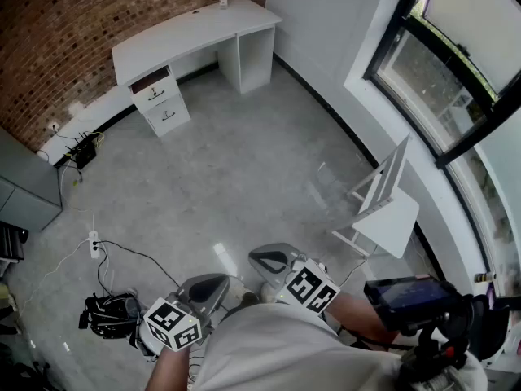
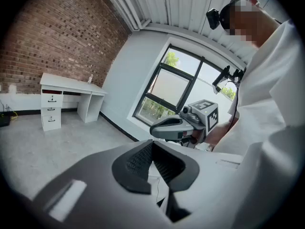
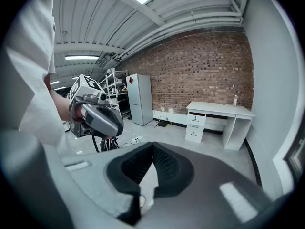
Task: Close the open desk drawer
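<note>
Head view is showing the left tool (image 1: 210, 287) and right tool (image 1: 274, 259) hovering side by side near the person, both with jaws pressed together on nothing. Far across the floor (image 1: 244, 161), the open drawer (image 1: 151, 80) is sitting under the white worktop (image 1: 187, 32), against the brick wall (image 1: 81, 6).

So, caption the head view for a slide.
White desk by the brick wall, top drawer open, far across the grey floor.

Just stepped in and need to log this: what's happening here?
A person holds a left claw and a right claw close to the body, both shut and empty. The white desk stands far across the room by the brick wall, its top drawer ajar and not yet reached.
</note>
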Tool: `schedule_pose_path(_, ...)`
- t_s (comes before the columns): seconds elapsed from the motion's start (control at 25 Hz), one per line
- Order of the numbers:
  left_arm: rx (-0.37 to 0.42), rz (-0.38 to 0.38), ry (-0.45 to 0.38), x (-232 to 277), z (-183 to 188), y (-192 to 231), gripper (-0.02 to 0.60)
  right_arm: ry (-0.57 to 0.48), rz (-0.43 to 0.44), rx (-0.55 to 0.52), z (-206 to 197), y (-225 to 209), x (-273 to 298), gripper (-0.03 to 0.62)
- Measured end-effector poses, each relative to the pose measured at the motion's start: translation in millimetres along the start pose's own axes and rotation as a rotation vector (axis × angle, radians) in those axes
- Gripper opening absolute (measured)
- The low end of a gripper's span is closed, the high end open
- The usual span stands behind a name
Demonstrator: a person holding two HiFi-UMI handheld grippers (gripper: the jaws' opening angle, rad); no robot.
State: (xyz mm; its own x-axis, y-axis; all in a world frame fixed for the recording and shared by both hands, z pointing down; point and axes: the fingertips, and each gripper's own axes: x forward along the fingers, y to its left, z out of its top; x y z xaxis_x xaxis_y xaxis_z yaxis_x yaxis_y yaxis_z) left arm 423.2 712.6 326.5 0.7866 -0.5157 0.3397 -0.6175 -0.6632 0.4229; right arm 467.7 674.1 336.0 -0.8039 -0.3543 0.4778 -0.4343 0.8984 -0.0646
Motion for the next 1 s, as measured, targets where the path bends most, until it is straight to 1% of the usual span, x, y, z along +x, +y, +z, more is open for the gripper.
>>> schedule_pose_path(0.16, 0.007, 0.014, 0.029, 9.7, -15.7, -16.8, 0.005, 0.01, 0.015, 0.026, -30.2, 7.1, -12.6, 0.003)
schedule_pose_path(0.28, 0.02, 0.016, 0.046, 16.6, -18.7, -26.8, 0.005, 0.007, 0.019, 0.036, -42.6, 6.0, -20.3, 0.003)
schedule_pose_path(0.4, 0.037, 0.043, 0.059, 21.3, -9.1, -33.3, 0.005, -0.006, 0.03, 0.045, -41.3, -0.6, -31.7, 0.003)
schedule_pose_path(0.52, 0.022, 0.071, 0.041, 23.5, 3.7, -27.0, 0.005, -0.002, 0.042, 0.057, -38.9, -12.3, -31.9, 0.003)
schedule_pose_path(0.64, 0.013, 0.075, 0.027, 17.0, 10.1, -8.7, 0.005, -0.002, 0.043, 0.068, -30.5, -21.7, -13.5, 0.003)
schedule_pose_path(0.8, 0.005, 0.065, -0.006, 6.7, 22.8, 32.1, 0.005, -0.002, 0.039, 0.081, -11.3, -35.5, 25.8, 0.003)
schedule_pose_path(0.92, -0.005, 0.061, -0.046, -9.3, 37.7, 71.7, 0.005, 0.001, 0.03, 0.079, 12.8, -42.3, 61.1, 0.009)
schedule_pose_path(1.0, -0.004, 0.062, -0.067, -25.5, 57.6, 102.5, 0.005, 0.007, 0.028, 0.079, 37.9, -47.3, 89.9, 0.023)
